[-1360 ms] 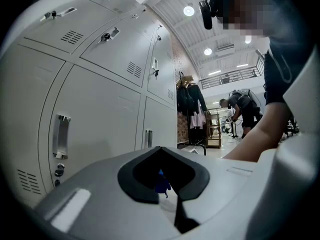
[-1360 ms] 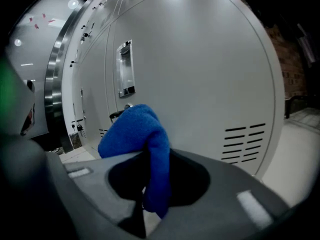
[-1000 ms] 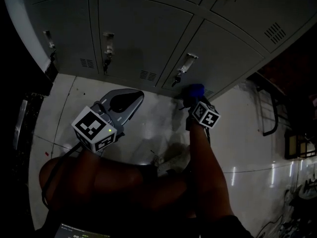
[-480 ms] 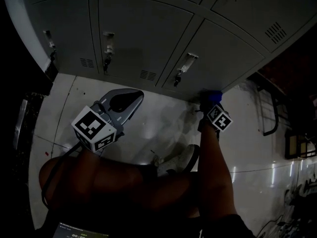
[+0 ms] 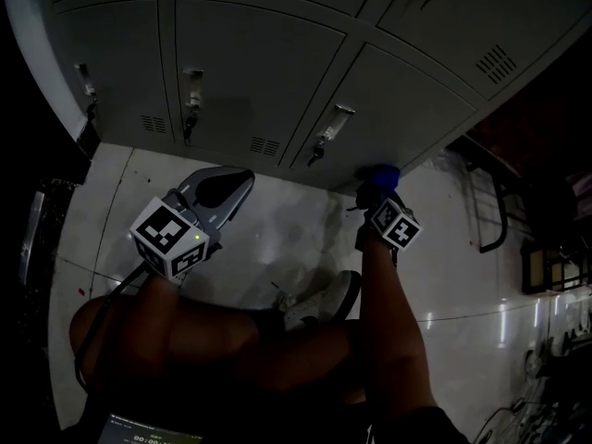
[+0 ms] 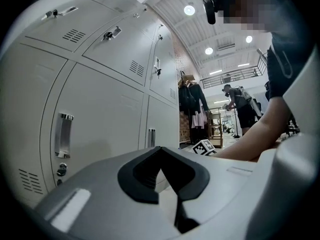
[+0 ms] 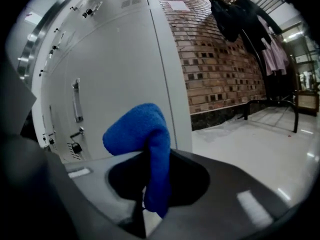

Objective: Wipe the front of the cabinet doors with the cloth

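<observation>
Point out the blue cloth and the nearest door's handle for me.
blue cloth (image 7: pixel 137 129), right gripper view, the bunched top fold.
door handle (image 7: pixel 76 101), right gripper view, middle of the vertical bar.

Grey shells with black-lined jaws form the left gripper (image 5: pixel 225 185) and right gripper (image 5: pixel 375 191); each carries 1 black-and-white marker cube (image 5: pixel 171 239).

Dim light. Grey cabinet doors (image 5: pixel 250 72) are seen from above. A blue cloth (image 5: pixel 382 172) is held at the tip of the right gripper (image 5: pixel 375 191), at the foot of one door. The left gripper (image 5: pixel 219 191) is held over the pale floor (image 5: pixel 287 229), clear of the doors.
</observation>
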`<state>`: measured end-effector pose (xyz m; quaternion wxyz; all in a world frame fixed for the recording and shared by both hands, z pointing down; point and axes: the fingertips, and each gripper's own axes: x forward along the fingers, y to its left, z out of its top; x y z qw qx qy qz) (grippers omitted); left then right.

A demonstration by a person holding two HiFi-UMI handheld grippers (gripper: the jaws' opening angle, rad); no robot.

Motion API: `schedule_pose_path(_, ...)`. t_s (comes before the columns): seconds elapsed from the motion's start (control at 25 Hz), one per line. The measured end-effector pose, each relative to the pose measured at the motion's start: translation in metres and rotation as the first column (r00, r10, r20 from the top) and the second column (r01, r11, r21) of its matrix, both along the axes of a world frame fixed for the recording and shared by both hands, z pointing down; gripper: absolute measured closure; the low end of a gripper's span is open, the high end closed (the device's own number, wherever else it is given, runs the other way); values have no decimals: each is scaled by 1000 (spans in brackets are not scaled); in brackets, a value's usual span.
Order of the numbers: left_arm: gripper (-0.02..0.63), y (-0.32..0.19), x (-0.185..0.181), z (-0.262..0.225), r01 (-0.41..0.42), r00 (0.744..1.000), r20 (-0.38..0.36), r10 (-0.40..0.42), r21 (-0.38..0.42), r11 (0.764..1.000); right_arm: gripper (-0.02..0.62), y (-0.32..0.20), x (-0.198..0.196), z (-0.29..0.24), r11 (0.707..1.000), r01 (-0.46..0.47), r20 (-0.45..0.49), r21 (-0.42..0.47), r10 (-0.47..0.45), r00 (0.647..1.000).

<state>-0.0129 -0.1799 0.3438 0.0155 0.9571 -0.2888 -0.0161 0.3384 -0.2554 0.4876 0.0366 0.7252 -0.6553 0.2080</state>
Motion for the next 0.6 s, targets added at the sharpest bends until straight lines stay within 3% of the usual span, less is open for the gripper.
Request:
schedule_pose_path(0.12,600,-3,-7,-6,17,1000,-25,-17,-6,1000,526,-3,-39,-44,990,105,-50,92,-100,994)
schedule_pose_path(0.24,600,-1,-9,-11,16,999,-28,-16,5,1000,526,-2,-95,-95,949,261,-176,175,-231,957)
schedule_pose_path(0.4,600,1,-6,-13,6,1000,-17,-6,21,1000,526,9,-177,-148,836,484,-226,259,-435,872)
schedule_pose_path(0.52,600,-1,-7,-12,10,1000,-18,-9,24,1000,526,33,-228,-166,741,618,-235,263,-572,786)
schedule_pose_path(0.6,600,-2,-8,-14,13,1000,-29,-12,19,1000,526,49,-247,-170,698,669,-221,256,-632,743)
